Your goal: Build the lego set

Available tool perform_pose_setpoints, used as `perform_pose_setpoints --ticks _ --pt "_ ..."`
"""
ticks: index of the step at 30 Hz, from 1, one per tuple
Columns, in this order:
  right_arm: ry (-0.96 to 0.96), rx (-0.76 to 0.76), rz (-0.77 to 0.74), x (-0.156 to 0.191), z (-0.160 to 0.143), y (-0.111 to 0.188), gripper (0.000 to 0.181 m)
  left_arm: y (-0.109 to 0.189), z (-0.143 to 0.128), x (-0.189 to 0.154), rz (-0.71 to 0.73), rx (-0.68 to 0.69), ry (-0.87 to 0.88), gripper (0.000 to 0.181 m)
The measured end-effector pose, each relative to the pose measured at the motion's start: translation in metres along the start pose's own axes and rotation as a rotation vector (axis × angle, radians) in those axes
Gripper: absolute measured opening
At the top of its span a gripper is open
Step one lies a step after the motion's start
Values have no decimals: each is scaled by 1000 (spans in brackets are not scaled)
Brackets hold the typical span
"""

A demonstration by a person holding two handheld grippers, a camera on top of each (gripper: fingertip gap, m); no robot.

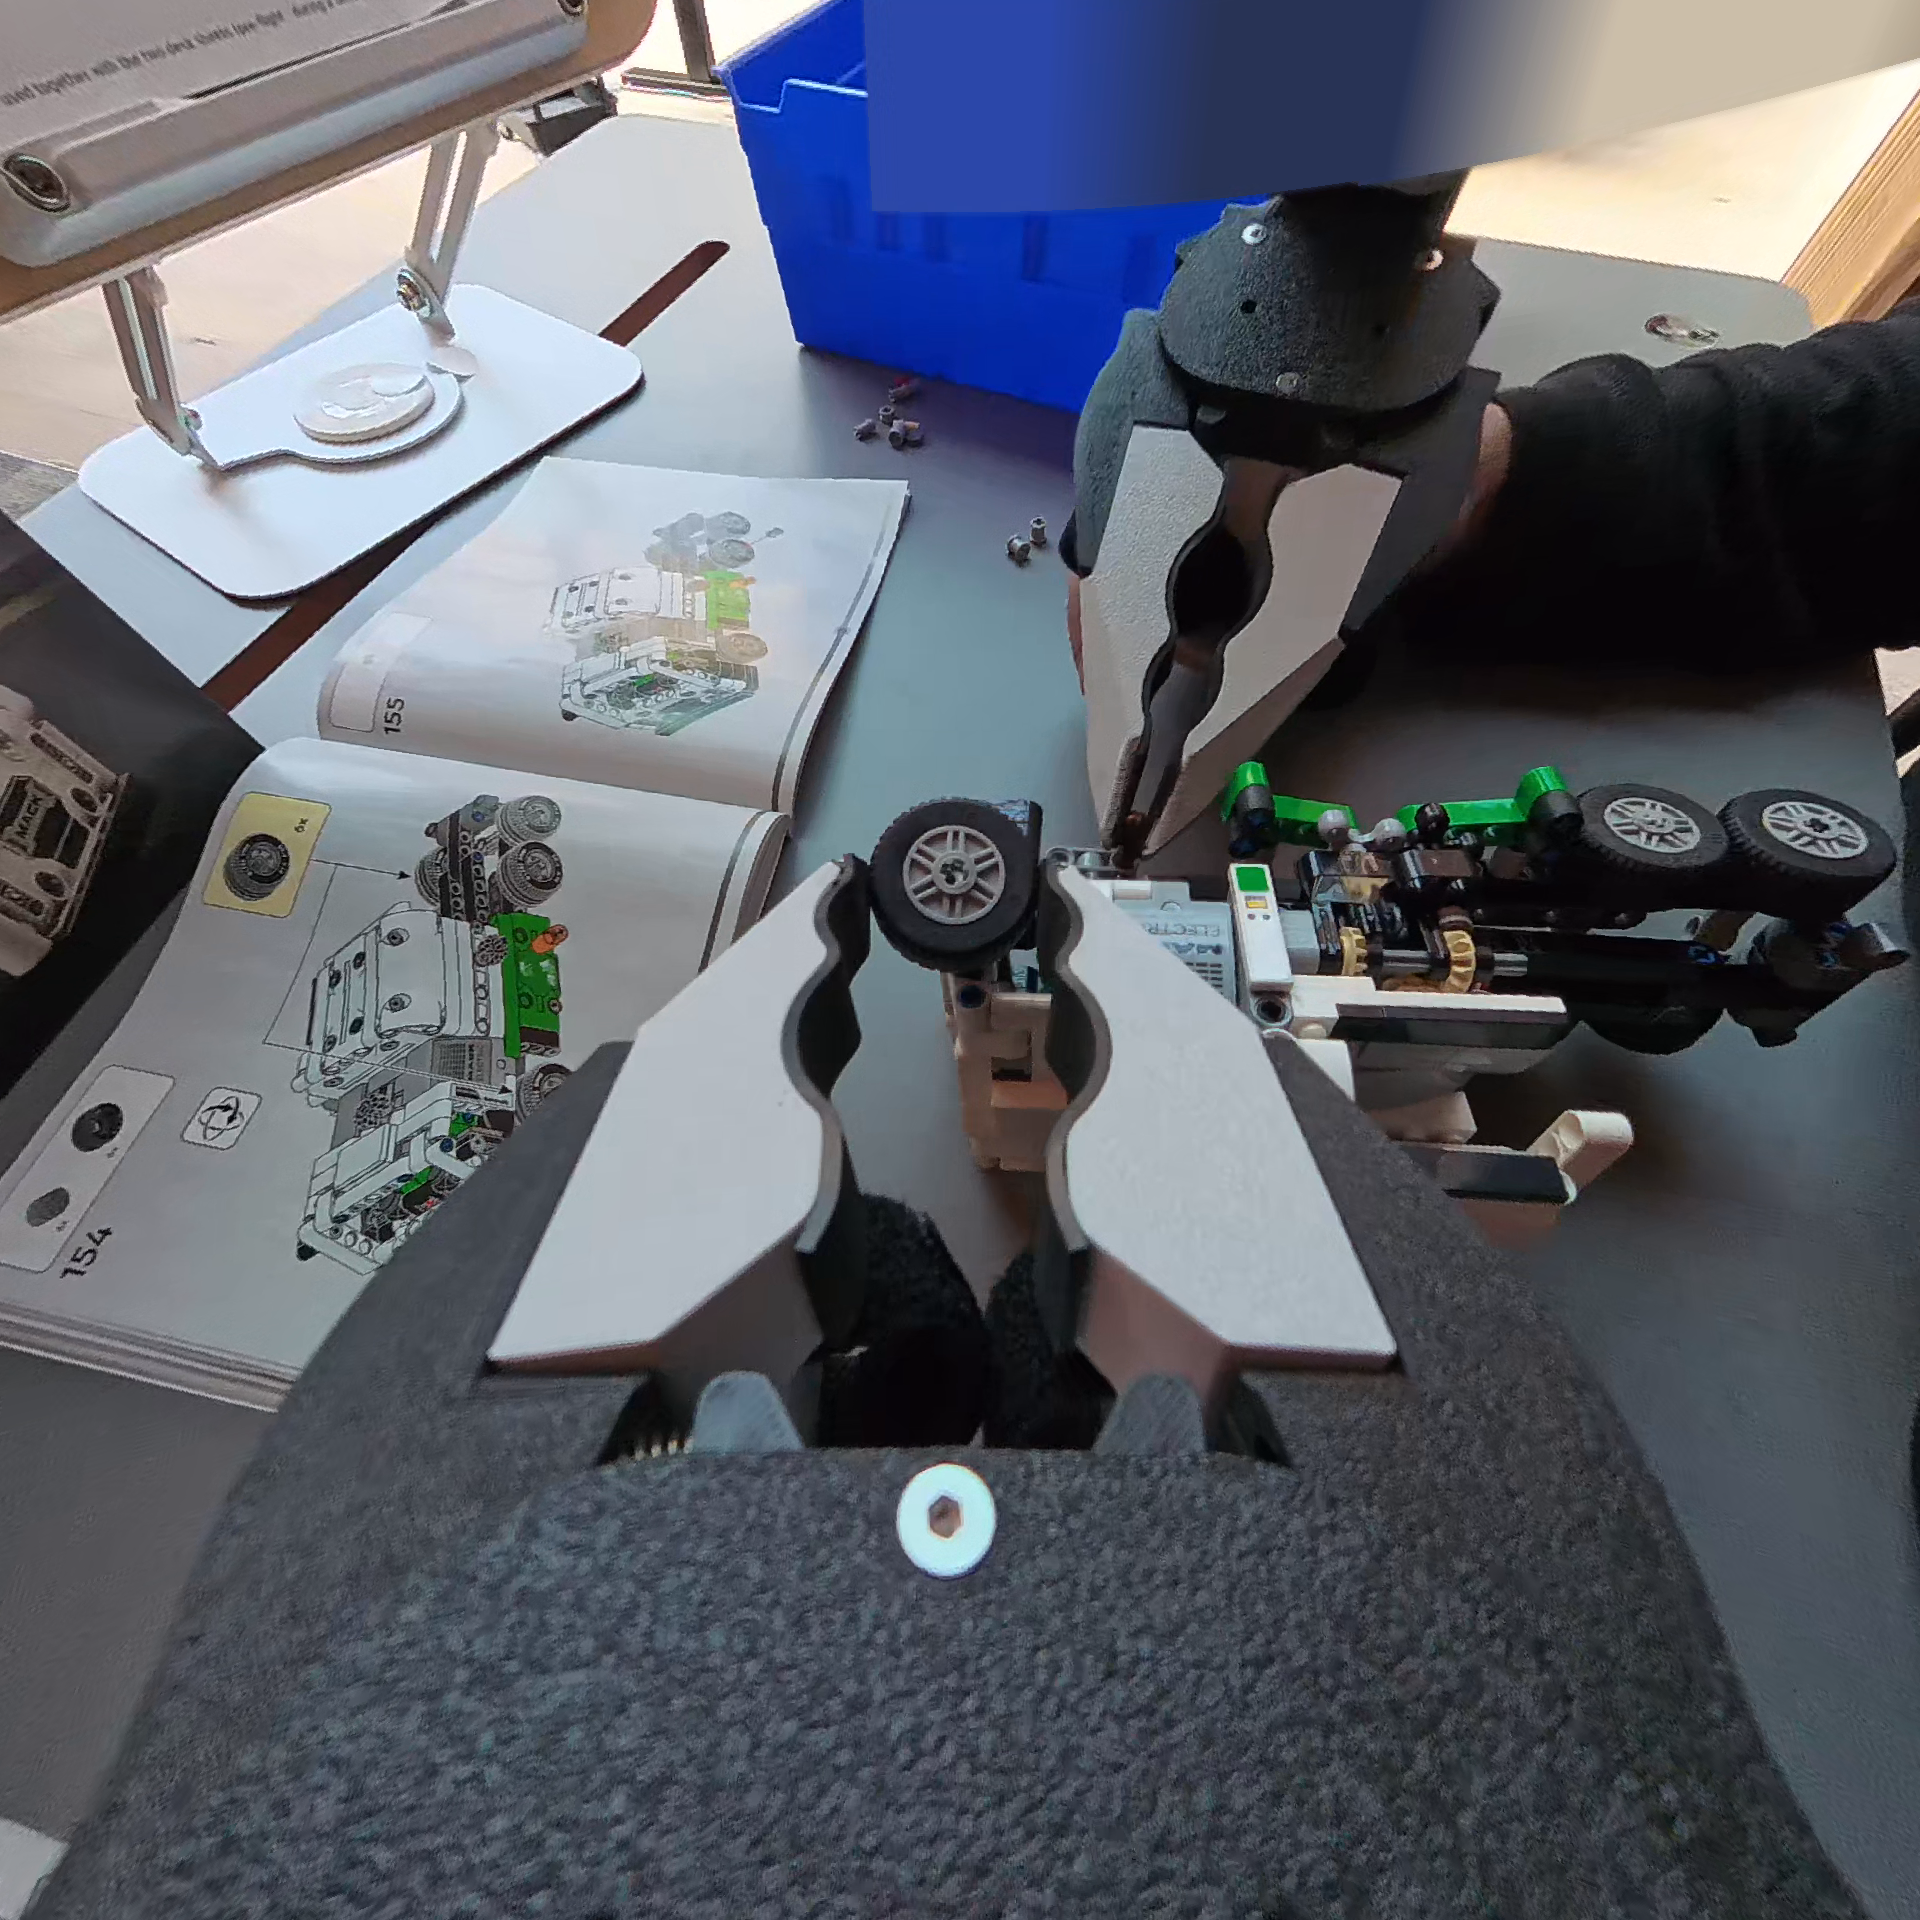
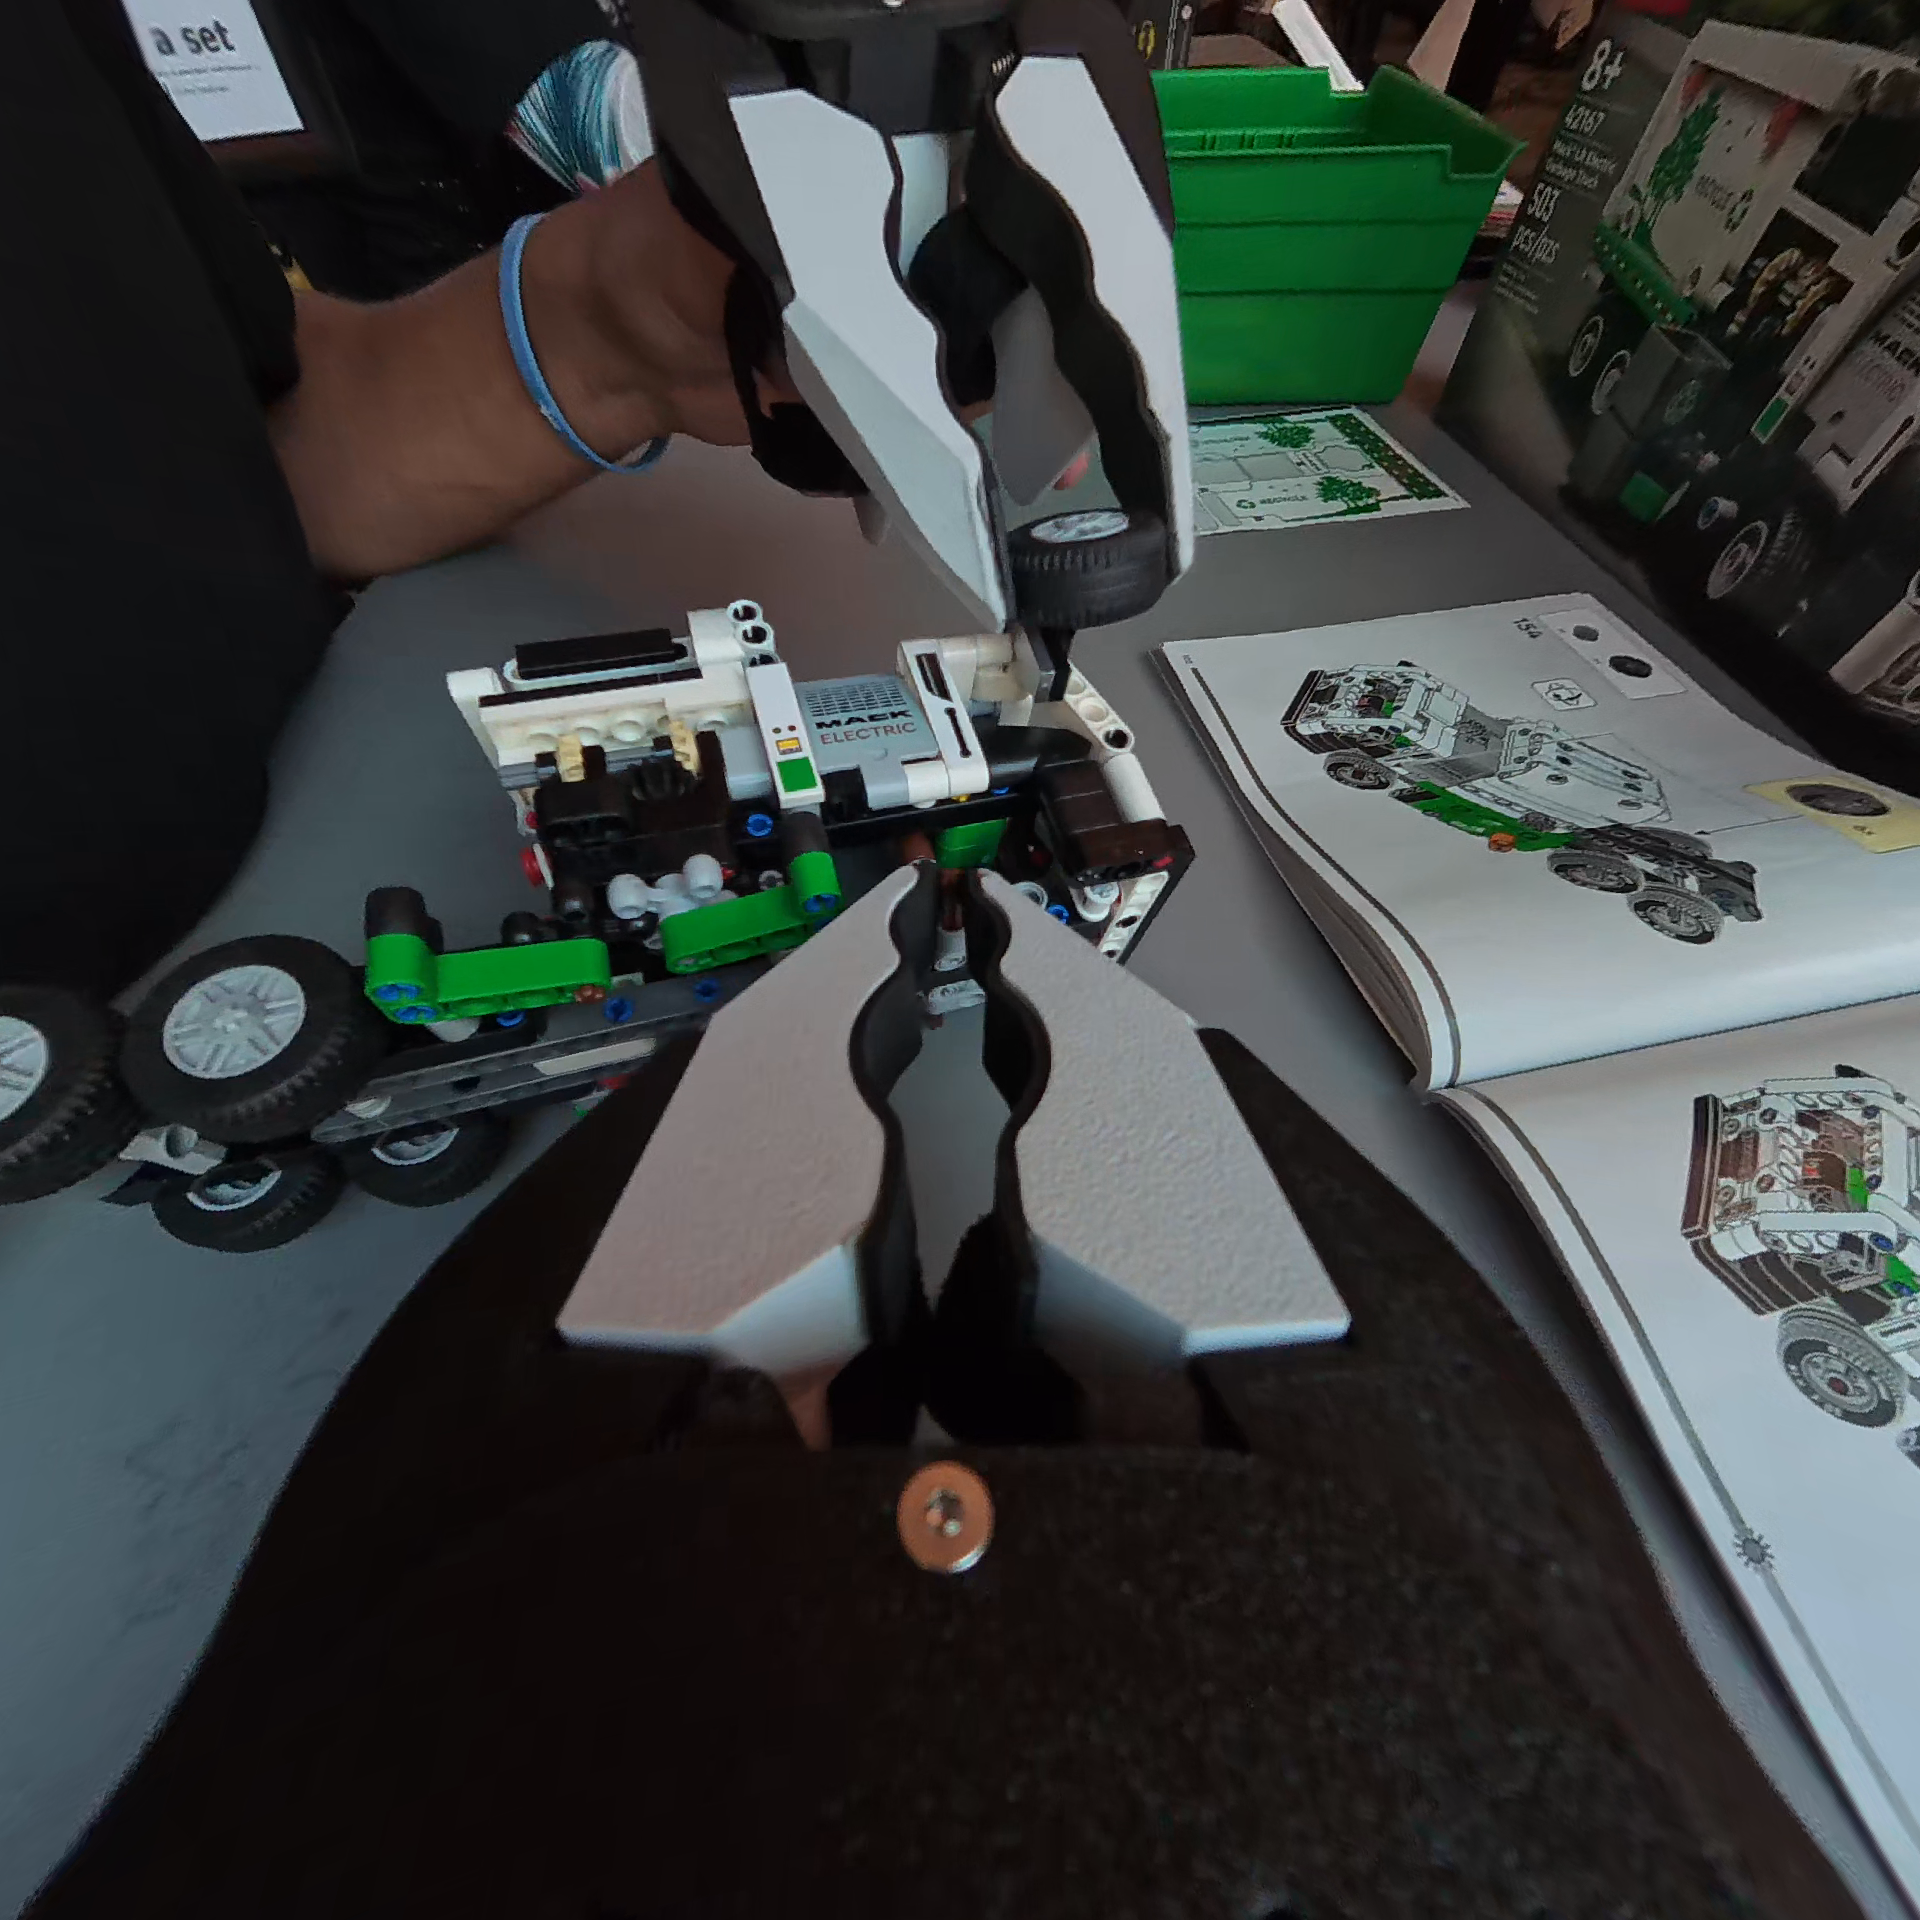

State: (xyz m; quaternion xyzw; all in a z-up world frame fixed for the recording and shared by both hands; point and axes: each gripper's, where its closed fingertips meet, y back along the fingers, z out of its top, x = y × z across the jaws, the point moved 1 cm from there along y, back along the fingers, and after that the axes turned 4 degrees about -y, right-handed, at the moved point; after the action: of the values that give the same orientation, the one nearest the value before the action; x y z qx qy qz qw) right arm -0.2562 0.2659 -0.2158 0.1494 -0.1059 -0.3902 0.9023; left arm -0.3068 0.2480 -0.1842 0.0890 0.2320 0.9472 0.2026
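The work surface was a dark grey table (image 1: 675, 343) with rounded corners; pale flooring and wood trim showed beyond its far edge. A blue bin (image 1: 935, 281) stood at the far side, a green bin (image 2: 1320, 229) and the set's box (image 2: 1704, 343) at another edge. A white stand (image 1: 353, 416) sat far left. The instruction booklet (image 1: 582, 727) lay open, left of the model. The lego truck (image 1: 1434, 935) lay on its side at mid-table, four rear wheels fitted at its right end. The left gripper (image 1: 953, 894) pinched a loose wheel (image 1: 953, 883) between its fingertips, held against the truck's front end. The right gripper (image 2: 948, 894) was pressed nearly together on a small dark brown part (image 2: 950, 904) at the truck's near side. Small loose pins (image 1: 894, 416) lay near the blue bin.
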Motion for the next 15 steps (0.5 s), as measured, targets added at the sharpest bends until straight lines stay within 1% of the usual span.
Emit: perform_pose_setpoints --ticks 2,5,12,15 --pt "-38 -5 13 -2 -1 1 4 -1 3 -3 -2 0 -14 31" --pt "-73 -17 25 -3 -1 3 11 -3 9 -10 -5 0 -40 31" --pt "-103 -68 12 -7 5 15 12 -17 9 -23 -18 59 -101 31" --pt "-146 -144 51 -3 19 18 12 -21 8 -24 -10 92 -116 31"
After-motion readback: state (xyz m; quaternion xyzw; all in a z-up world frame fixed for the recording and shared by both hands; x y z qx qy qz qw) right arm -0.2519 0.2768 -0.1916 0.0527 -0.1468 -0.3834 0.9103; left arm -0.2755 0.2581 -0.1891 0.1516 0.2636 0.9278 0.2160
